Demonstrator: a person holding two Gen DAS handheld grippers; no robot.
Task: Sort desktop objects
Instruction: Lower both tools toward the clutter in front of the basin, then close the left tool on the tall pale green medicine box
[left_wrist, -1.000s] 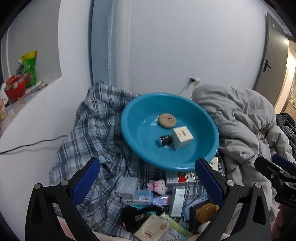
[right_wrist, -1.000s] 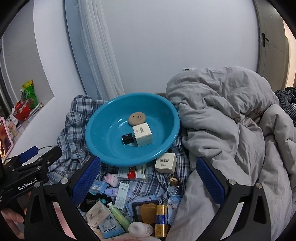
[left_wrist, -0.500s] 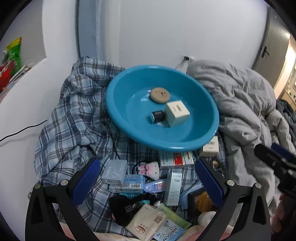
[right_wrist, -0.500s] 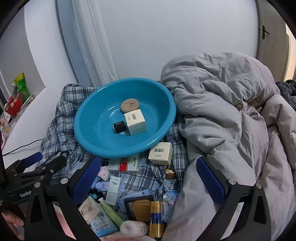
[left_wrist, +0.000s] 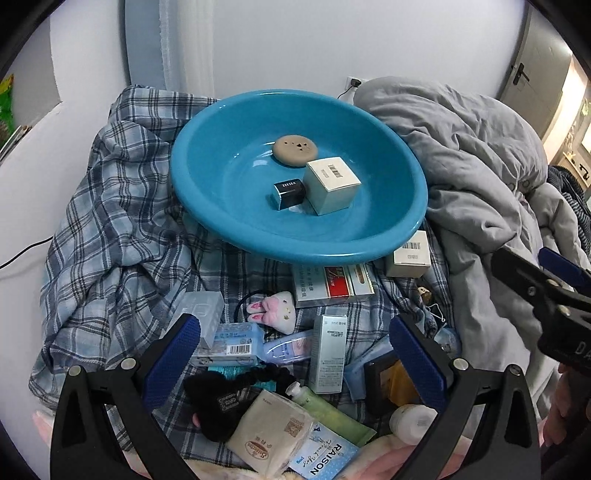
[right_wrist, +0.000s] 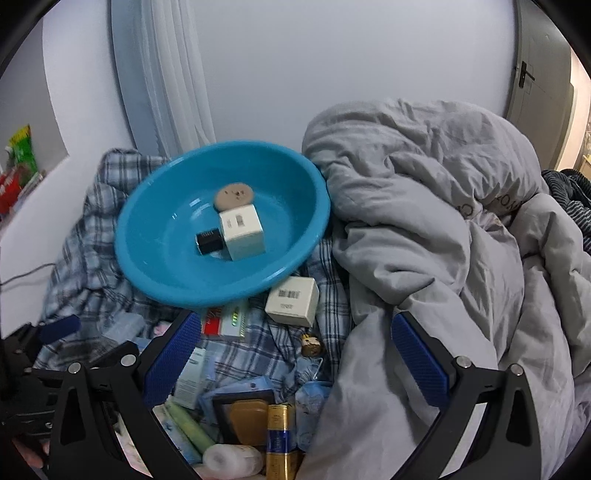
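On the plaid blanket (left_wrist: 110, 221), the left gripper (left_wrist: 295, 354) hangs with fingers wide apart and empty over a heap of small cosmetics boxes (left_wrist: 328, 352). Behind the heap, the blue basin (left_wrist: 207, 192) holds a round tan compact (left_wrist: 295, 149), a black box (left_wrist: 289, 194) and a white box (left_wrist: 332, 184). The right gripper (right_wrist: 295, 354) also gapes empty, beside the grey duvet (right_wrist: 443, 221).
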